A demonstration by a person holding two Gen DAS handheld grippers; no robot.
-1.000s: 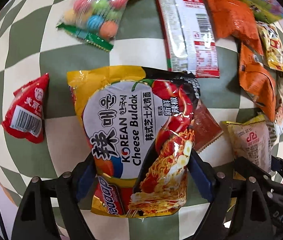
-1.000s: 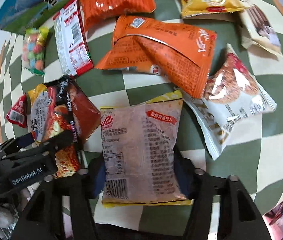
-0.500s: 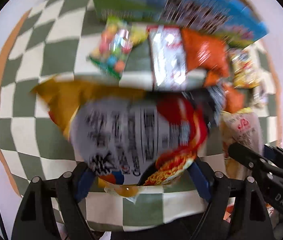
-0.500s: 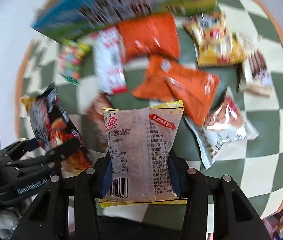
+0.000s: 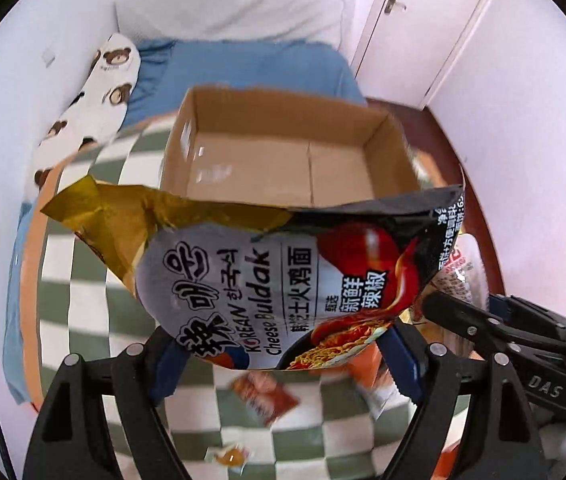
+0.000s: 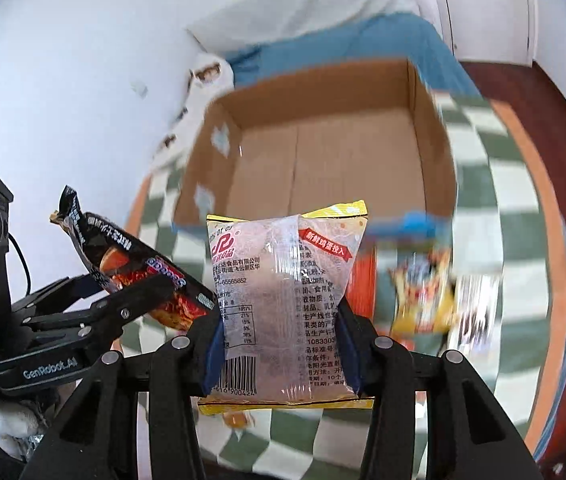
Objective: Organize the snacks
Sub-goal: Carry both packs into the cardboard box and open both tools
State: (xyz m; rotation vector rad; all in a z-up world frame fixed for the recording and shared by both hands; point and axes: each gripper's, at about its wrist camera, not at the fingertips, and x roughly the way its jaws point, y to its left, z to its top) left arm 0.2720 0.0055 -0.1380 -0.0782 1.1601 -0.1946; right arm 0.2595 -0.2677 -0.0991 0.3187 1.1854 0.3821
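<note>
My left gripper [image 5: 283, 360] is shut on a Cheese Buldak noodle packet [image 5: 267, 280] and holds it in the air in front of an open, empty cardboard box [image 5: 283, 168]. My right gripper [image 6: 281, 344] is shut on a clear yellow-edged snack bag [image 6: 283, 300], also lifted, just short of the same box [image 6: 323, 152]. The left gripper with the noodle packet [image 6: 131, 264] shows at the left of the right wrist view. The right gripper [image 5: 503, 332] shows at the right of the left wrist view.
The green-and-white checked cloth [image 5: 83, 320] lies below, with a small red packet [image 5: 267, 396] and a small orange sweet [image 5: 231, 456] on it. Blurred yellow and orange snack bags [image 6: 423, 292] lie right of the box. A blue bed [image 5: 243, 68] and a bear-print pillow [image 5: 95, 96] are behind.
Both grippers have lifted their packets off the cloth and swung up toward the cardboard box, which has come into view. The other snacks have dropped out of sight or blurred.
</note>
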